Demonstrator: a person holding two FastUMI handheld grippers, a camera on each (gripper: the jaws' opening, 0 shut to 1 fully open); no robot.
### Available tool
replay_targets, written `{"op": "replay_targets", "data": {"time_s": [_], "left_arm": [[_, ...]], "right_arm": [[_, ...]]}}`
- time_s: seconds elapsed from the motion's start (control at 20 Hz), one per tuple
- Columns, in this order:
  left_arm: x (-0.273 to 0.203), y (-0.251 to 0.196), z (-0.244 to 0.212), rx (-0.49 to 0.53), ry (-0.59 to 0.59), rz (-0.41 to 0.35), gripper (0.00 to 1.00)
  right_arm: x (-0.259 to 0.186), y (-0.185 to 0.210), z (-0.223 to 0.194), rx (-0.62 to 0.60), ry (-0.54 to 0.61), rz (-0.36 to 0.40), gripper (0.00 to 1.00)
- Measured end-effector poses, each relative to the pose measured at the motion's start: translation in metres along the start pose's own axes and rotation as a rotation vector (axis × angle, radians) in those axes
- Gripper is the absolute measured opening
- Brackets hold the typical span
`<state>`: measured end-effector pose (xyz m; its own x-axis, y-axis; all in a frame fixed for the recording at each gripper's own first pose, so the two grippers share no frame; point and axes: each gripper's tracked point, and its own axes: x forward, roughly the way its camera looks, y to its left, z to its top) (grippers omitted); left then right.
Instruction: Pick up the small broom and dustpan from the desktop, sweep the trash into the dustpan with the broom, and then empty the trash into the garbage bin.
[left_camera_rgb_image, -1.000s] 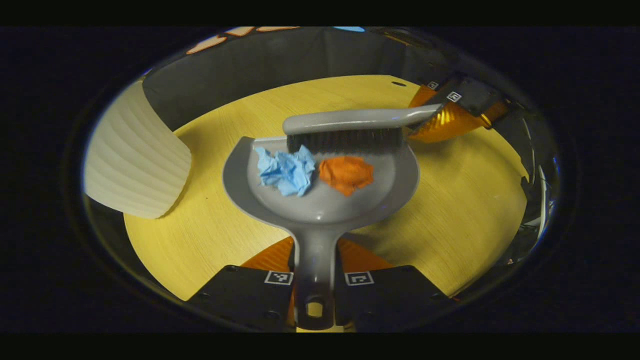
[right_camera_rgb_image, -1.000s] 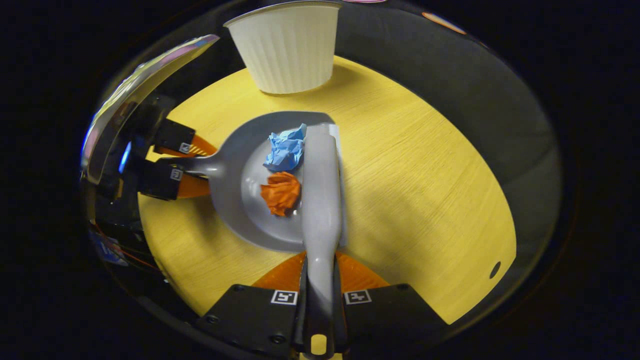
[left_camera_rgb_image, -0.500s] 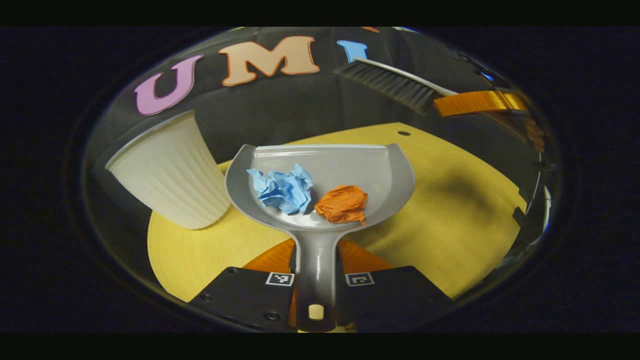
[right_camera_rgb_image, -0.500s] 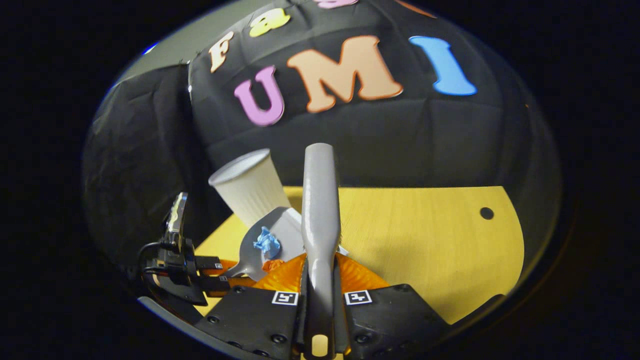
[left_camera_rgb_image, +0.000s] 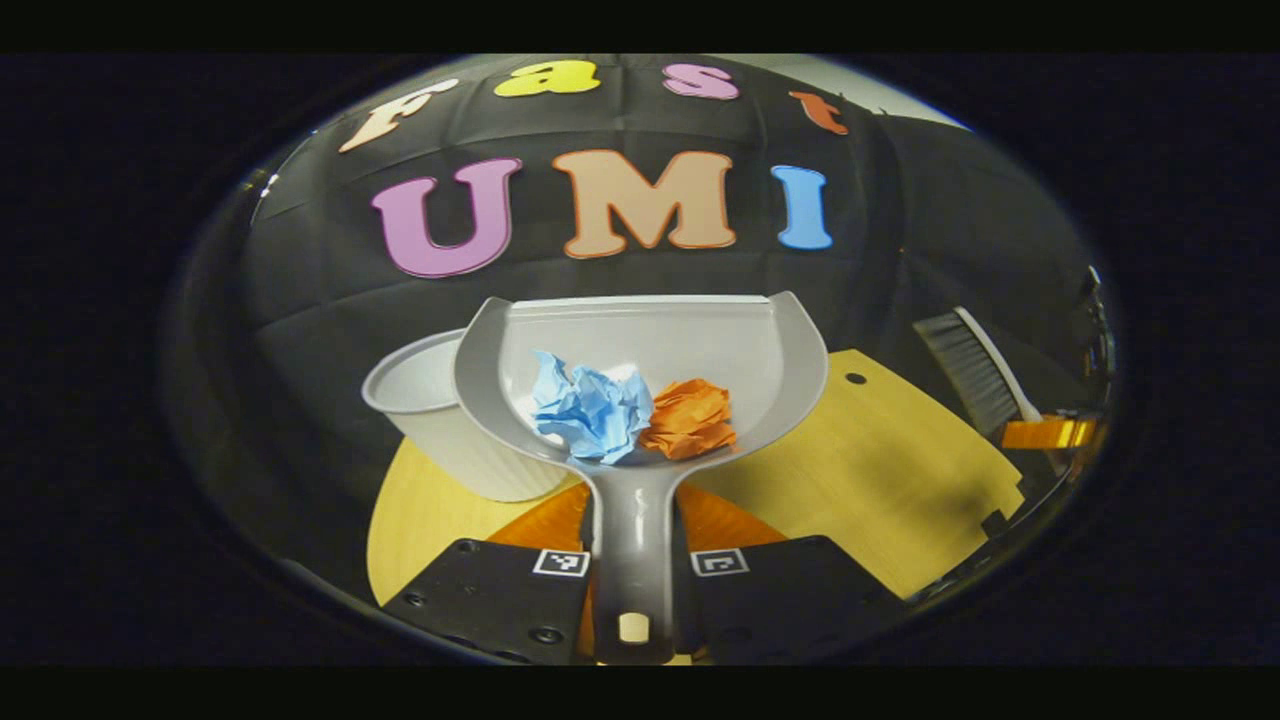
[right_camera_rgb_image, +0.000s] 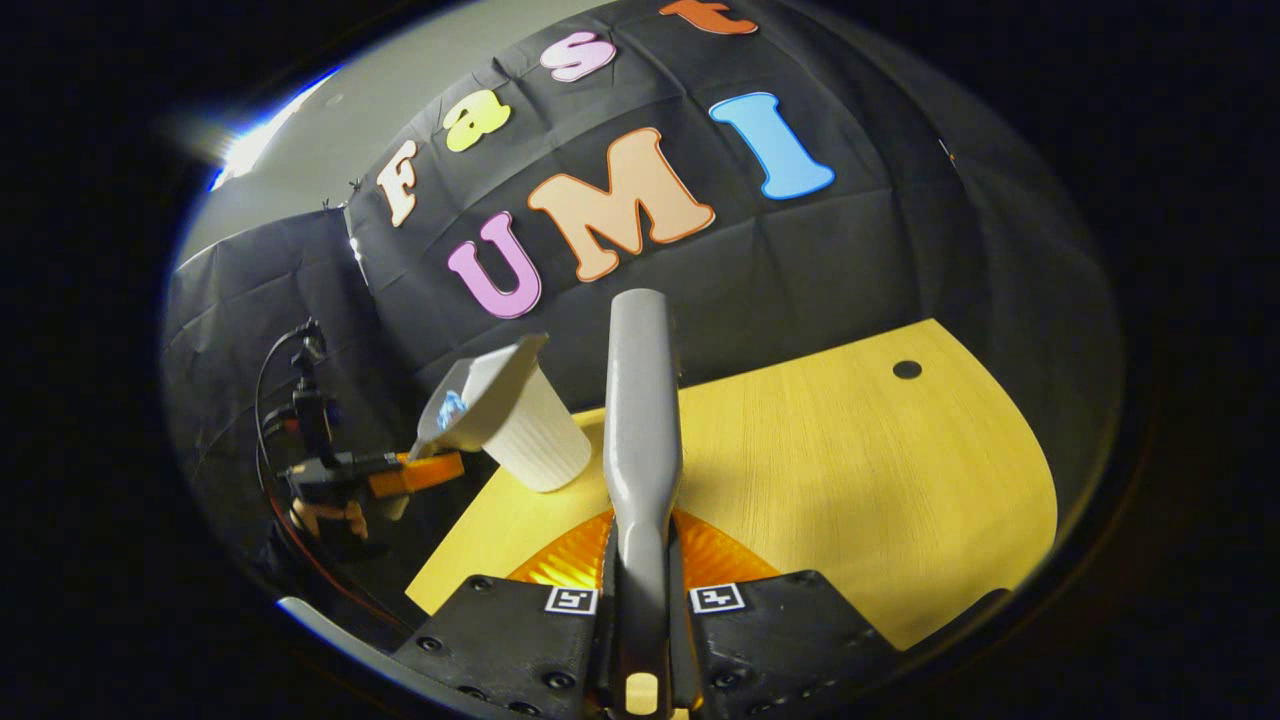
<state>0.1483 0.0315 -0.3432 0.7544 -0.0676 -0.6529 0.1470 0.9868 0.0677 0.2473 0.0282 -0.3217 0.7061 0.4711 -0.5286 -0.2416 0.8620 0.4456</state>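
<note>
Gripping the grey dustpan (left_camera_rgb_image: 640, 350) by its handle, the left gripper (left_camera_rgb_image: 633, 560) points the pan's mouth away toward the wall, beside the white ribbed bin (left_camera_rgb_image: 440, 430); blue paper (left_camera_rgb_image: 590, 405) and orange paper (left_camera_rgb_image: 690, 418) sit inside. The right gripper (right_camera_rgb_image: 640, 600) clamps the grey broom (right_camera_rgb_image: 640, 420), its long axis pointing forward above the yellow desk (right_camera_rgb_image: 850, 500).

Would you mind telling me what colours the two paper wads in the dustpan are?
One wad is blue, the other orange; clearest in the left gripper view.

table (right_camera_rgb_image: 850, 480): yellow wood-grain | hole (right_camera_rgb_image: 907, 369) near far edge
</note>
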Motion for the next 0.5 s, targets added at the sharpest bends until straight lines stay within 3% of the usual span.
{"op": "replay_targets", "data": {"time_s": [0.25, 0.4, 0.5], "left_arm": [[0.006, 0.001, -0.006, 0.114, 0.043, 0.221, 0.22], [0.005, 0.002, -0.008, 0.285, 0.131, 0.33, 0.22], [0.003, -0.005, -0.004, 0.403, 0.182, 0.362, 0.22]], "right_arm": [[0.004, 0.008, -0.028, 0.023, 0.05, -0.008, 0.18], [0.01, 0.009, -0.043, 0.014, 0.084, -0.025, 0.18], [0.013, 0.01, -0.051, 0.014, 0.101, -0.037, 0.18]]}}
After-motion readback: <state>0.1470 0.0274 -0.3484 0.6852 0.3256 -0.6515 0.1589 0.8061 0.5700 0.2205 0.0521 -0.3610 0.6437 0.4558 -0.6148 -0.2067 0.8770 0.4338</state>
